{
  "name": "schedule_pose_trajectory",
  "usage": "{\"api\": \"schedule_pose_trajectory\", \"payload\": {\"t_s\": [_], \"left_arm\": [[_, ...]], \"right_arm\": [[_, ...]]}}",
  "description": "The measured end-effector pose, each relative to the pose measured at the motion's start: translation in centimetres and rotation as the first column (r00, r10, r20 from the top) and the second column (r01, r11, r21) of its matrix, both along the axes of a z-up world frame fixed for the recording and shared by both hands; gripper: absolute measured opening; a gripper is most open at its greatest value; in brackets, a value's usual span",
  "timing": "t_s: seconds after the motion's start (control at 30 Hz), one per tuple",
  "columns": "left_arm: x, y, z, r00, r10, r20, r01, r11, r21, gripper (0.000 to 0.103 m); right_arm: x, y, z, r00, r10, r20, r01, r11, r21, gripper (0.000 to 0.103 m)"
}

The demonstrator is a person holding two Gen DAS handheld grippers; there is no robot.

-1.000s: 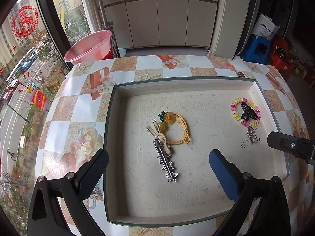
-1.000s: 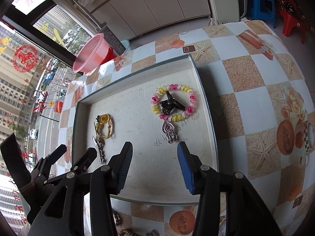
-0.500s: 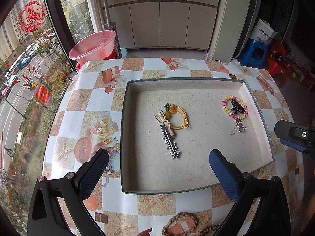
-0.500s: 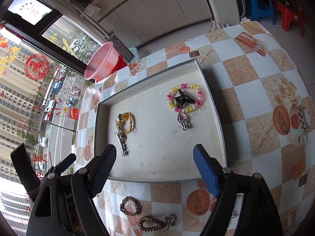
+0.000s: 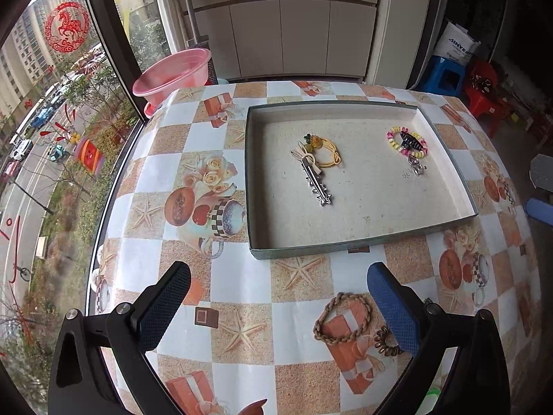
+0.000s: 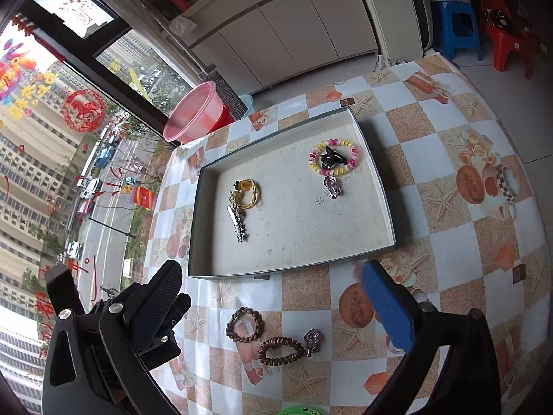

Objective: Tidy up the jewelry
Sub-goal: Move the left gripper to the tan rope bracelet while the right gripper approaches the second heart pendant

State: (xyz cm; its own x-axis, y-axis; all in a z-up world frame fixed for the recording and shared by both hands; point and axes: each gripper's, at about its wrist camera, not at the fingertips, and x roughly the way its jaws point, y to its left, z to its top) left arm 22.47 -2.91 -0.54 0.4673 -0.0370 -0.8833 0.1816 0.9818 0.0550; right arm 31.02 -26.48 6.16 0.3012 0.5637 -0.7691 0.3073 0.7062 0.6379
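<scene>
1. The right gripper (image 6: 273, 297) stands wide and empty; its jaws have just been opening, with nothing between them.
2. The left gripper (image 5: 276, 302) is also wide, holding nothing.
3. Ahead of both lies the shallow grey-green cardboard tray (image 6: 290, 273), which already keeps 2 clusters of jewelry together.
4. Just below the right gripper, a brown braided bracelet (image 6: 244, 324) and a brown coiled hair tie with a silver charm (image 6: 281, 347) rest on the checkered tablecloth (image 6: 446, 242), probably next for sorting.

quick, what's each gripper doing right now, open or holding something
left gripper: open, holding nothing
right gripper: open wide, jaws just opened, nothing between them
</scene>
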Motion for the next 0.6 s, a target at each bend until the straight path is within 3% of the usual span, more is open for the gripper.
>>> {"api": "schedule_pose_trajectory", "payload": {"t_s": [0.27, 0.47, 0.6], "left_arm": [[-3.1, 1.4, -3.2, 0.993, -0.008, -0.119, 0.007, 1.0, -0.011, 0.103], [-4.7, 2.1, -5.2, 0.981, -0.012, -0.195, 0.011, 1.0, -0.006, 0.103], [-4.8, 2.6, -6.1, 0.979, 0.007, -0.206, -0.008, 1.0, -0.004, 0.103]], "right_arm": [[-3.9, 0.9, 0.3, 0.998, 0.029, -0.051, -0.029, 1.0, -0.011, 0.103], [-7.2, 2.3, -1.2, 0.989, 0.074, -0.128, -0.077, 0.997, -0.019, 0.103], [-8.6, 3.4, -2.3, 0.98, 0.109, -0.169, -0.121, 0.991, -0.061, 0.103]]}}
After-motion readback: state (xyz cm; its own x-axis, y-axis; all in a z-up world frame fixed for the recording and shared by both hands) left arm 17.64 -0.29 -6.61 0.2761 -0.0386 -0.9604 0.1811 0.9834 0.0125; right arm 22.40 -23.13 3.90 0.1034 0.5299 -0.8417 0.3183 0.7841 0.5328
